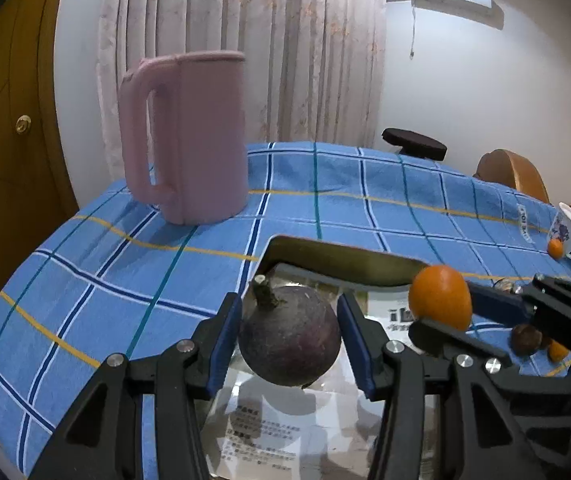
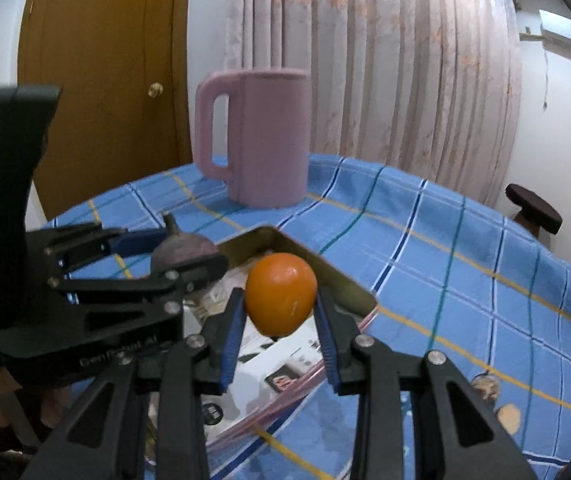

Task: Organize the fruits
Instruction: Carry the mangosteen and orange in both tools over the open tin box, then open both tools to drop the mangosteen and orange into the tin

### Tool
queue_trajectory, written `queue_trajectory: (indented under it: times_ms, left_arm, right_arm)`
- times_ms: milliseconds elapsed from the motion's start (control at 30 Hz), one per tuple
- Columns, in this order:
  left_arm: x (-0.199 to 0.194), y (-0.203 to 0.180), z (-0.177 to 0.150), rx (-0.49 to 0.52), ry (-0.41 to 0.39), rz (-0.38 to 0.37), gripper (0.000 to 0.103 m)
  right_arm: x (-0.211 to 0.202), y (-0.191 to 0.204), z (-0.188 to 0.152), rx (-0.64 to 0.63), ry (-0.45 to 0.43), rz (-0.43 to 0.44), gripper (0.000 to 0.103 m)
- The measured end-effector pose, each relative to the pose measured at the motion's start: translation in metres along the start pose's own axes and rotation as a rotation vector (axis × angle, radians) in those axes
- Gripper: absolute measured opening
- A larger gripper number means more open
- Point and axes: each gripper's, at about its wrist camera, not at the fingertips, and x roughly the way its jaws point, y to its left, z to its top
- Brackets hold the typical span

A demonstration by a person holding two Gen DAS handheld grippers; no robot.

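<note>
My left gripper (image 1: 290, 338) is shut on a dark purple round fruit with a stem (image 1: 290, 336) and holds it over a shallow tray (image 1: 325, 250) lined with printed paper. My right gripper (image 2: 280, 312) is shut on a small orange fruit (image 2: 280, 294) above the same tray (image 2: 285, 240). The right gripper and its orange fruit (image 1: 440, 297) also show at the right of the left wrist view. The left gripper with the purple fruit (image 2: 183, 248) shows at the left of the right wrist view.
A tall pink jug (image 1: 189, 136) stands at the back of the blue checked tablecloth (image 1: 85, 280). A patterned white cup (image 1: 569, 230) and a small orange fruit (image 1: 554, 247) are at far right. Small brown and orange fruits (image 1: 525, 338) lie near the right gripper. A dark stool (image 1: 413, 142) stands behind.
</note>
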Motion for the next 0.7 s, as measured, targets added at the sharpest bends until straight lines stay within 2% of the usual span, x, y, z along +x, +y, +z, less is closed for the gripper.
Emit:
queue_trajectory:
  times_ms: [233,433,467,500,567,700]
  left_arm:
    - [0.012,0.002,-0.010,0.003,0.039,0.001,0.052]
    - [0.015,-0.001,-0.017,0.012,0.058,0.017,0.052]
    - [0.012,-0.002,-0.018,0.014,0.046,0.019,0.052]
    - [0.009,-0.004,-0.017,0.022,0.037,0.031,0.056]
    - [0.000,-0.006,-0.015,0.041,0.008,0.067,0.061]
    - [-0.022,-0.009,-0.009,0.026,-0.047,0.062,0.064]
  right_arm:
    - [0.020,0.008,-0.018,-0.021,0.098,0.023,0.038]
    - [0.023,0.016,-0.020,-0.033,0.111,0.074,0.040]
    - [0.022,0.019,-0.020,-0.039,0.109,0.077,0.048]
    - [0.018,0.020,-0.021,-0.043,0.094,0.070,0.061]
    - [0.007,0.022,-0.022,-0.039,0.065,0.068,0.074]
    - [-0.022,0.012,-0.027,-0.016,0.007,0.047,0.074]
